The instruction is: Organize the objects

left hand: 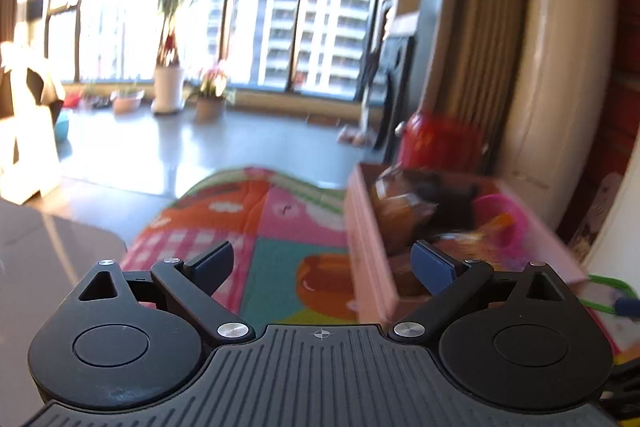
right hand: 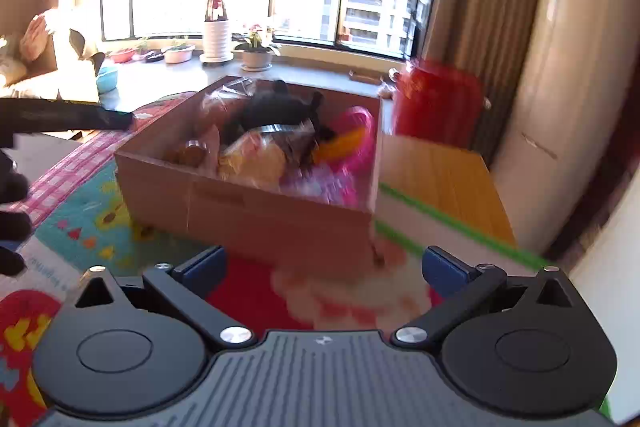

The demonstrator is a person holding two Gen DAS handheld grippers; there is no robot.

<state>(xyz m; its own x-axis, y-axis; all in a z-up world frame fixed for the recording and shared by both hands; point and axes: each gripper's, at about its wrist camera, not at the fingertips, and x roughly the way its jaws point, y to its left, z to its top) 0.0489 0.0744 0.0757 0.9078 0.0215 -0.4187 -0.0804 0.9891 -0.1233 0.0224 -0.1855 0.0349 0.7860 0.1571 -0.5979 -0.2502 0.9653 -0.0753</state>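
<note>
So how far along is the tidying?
Looks mostly done: the box already holds bagged items, something black and a pink toy. Nothing is in hand; the left gripper and right gripper are both open and empty. Nothing loose shows on the mat, though both views are blurred.

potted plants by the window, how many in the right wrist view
4. Tall plant in white ribbed pot, pink flowering pot right of it, two low dishes left. More may be lost in glare.

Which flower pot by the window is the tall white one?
The ribbed white pot holding the tall plant. The pot with pink flowers and the bowl beside it are much lower.
</note>
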